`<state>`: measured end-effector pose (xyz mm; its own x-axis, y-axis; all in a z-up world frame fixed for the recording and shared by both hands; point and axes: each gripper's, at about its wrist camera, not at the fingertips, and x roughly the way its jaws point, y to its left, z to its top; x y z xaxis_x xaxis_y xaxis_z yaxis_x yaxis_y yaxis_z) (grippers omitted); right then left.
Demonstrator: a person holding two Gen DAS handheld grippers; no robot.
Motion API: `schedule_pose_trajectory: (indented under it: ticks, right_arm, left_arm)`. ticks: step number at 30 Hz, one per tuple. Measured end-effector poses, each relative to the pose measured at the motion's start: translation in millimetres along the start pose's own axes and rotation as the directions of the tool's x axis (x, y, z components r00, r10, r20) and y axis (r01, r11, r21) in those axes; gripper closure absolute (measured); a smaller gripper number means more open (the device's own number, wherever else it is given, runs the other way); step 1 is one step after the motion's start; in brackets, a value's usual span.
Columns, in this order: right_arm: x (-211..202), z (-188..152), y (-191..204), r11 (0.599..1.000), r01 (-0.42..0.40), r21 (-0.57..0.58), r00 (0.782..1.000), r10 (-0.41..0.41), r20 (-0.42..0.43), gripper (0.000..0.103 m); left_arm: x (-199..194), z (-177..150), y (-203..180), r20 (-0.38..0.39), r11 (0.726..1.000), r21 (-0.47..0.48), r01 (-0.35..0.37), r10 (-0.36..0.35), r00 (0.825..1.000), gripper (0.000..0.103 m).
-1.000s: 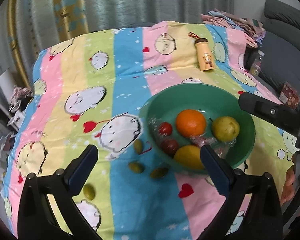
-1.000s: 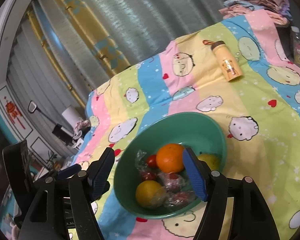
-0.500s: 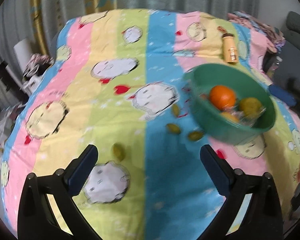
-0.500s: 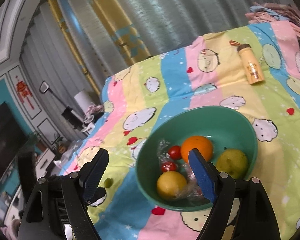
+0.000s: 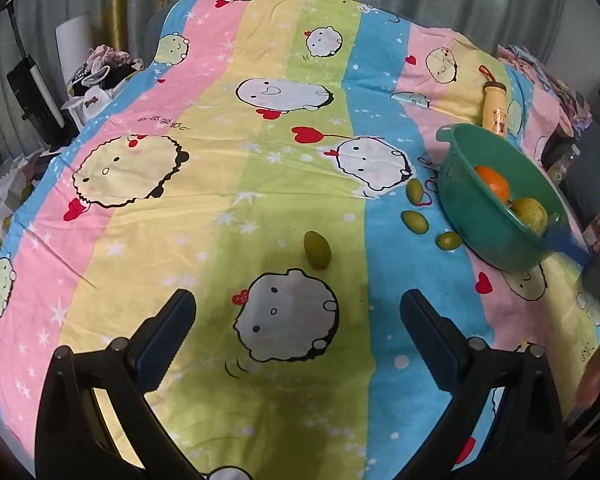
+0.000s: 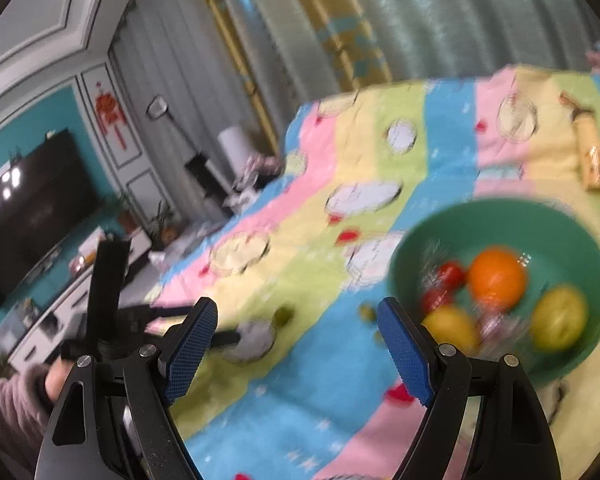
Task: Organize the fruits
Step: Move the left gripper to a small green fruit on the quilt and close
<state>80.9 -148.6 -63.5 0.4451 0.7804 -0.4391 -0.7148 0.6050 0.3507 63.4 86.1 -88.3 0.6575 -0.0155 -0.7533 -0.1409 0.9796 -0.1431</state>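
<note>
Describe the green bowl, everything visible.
The green bowl is a round, deep basin that looks like plastic, with a thin rim and a small lip at its far edge. It sits upright on the striped cartoon bedsheet. Inside are an orange, two yellowish fruits, two small red ones and some crinkled clear wrap. A small green fruit lies close beside its wall; contact is unclear. Neither gripper touches it.

Home living room, television (image 6: 32, 216), curtains (image 6: 440, 20)
</note>
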Motion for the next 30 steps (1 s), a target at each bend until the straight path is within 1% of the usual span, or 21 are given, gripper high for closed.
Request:
schedule_pose_trajectory:
  ticks: [4, 7, 10, 12, 13, 14, 15, 16, 19, 20, 22, 24, 25, 27, 28, 30]
  right_arm:
    - [13.4, -21.4, 1.8, 0.999, 0.044, 0.03, 0.997, -0.042, -0.067, 0.022]
    - [18.6, -23.5, 7.4, 0.995, 0.097, -0.01, 0.99, -0.097, -0.099, 0.028]
    - [24.2, -19.6, 9.4, 0.991, 0.128, -0.031, 0.984, -0.13, -0.121, 0.029]
    - [25.1, -18.4, 9.5, 0.99, 0.136, -0.02, 0.983, -0.138, -0.125, 0.029]
    - [26.6, -18.3, 9.5, 0.991, 0.134, -0.016, 0.983, -0.135, -0.127, 0.029]
    - [29.7, -16.8, 9.7, 0.991, 0.135, -0.015, 0.982, -0.136, -0.13, 0.029]
    - [32.1, -15.7, 10.3, 0.99, 0.137, -0.02, 0.981, -0.139, -0.132, 0.031]
    - [36.0, -14.0, 11.1, 0.99, 0.137, -0.027, 0.981, -0.139, -0.137, 0.034]
    - [43.8, -9.7, 11.8, 0.989, 0.14, -0.038, 0.979, -0.144, -0.142, 0.037]
    - [47.3, -7.4, 11.9, 0.988, 0.145, -0.044, 0.978, -0.15, -0.143, 0.039]
    - [54.0, -2.6, 11.8, 0.987, 0.153, -0.051, 0.977, -0.159, -0.143, 0.04]
    - [60.9, 0.6, 13.7, 0.982, 0.179, -0.066, 0.972, -0.187, -0.143, 0.041]
    - [64.9, 2.1, 14.5, 0.978, 0.195, -0.077, 0.968, -0.205, -0.146, 0.042]
    - [75.8, 4.5, 15.0, 0.969, 0.226, -0.099, 0.958, -0.24, -0.16, 0.042]
    - [80.0, 5.1, 14.7, 0.966, 0.236, -0.104, 0.953, -0.251, -0.167, 0.043]
    - [91.3, 6.7, 13.4, 0.957, 0.264, -0.117, 0.941, -0.282, -0.186, 0.048]
  left_arm:
    - [7.6, -0.2, 4.3, 0.01, 0.999, -0.022, 0.037, -0.036, 0.999, 0.001]
    - [16.2, -0.4, 6.0, 0.009, 0.998, -0.032, 0.058, -0.058, 0.998, 0.001]
    - [29.8, 5.4, 4.1, 0.0, 0.997, -0.032, 0.075, -0.075, 0.997, 0.006]
    - [39.9, 9.9, -0.6, -0.013, 0.997, -0.013, 0.072, -0.072, 0.997, 0.021]
    - [44.5, 11.5, -1.9, -0.021, 0.997, -0.006, 0.071, -0.071, 0.997, 0.026]
    - [51.4, 13.5, -3.6, -0.032, 0.997, 0.003, 0.073, -0.073, 0.997, 0.034]
    - [57.5, 15.0, -5.3, -0.042, 0.997, 0.01, 0.071, -0.07, 0.997, 0.037]
    - [61.0, 15.7, -5.2, -0.046, 0.998, 0.015, 0.066, -0.065, 0.997, 0.037]
    - [68.6, 18.4, -5.1, -0.045, 0.998, 0.015, 0.057, -0.056, 0.997, 0.038]
    - [69.7, 18.9, -5.3, -0.043, 0.998, 0.021, 0.053, -0.052, 0.998, 0.04]
    - [72.4, 20.0, -5.7, -0.042, 0.998, 0.034, 0.048, -0.047, 0.998, 0.048]
    - [72.7, 19.0, -3.1, -0.039, 0.998, 0.043, 0.043, -0.041, 0.998, 0.062]
    - [72.3, 18.7, -0.7, -0.036, 0.998, 0.04, 0.051, -0.05, 0.998, 0.066]
    - [71.2, 18.6, 5.4, -0.034, 0.997, 0.023, 0.073, -0.072, 0.997, 0.083]
    - [70.3, 17.9, 8.6, -0.033, 0.997, 0.014, 0.081, -0.08, 0.996, 0.085]
    - [66.8, 16.8, 16.1, -0.028, 0.993, -0.012, 0.116, -0.116, 0.993, 0.085]
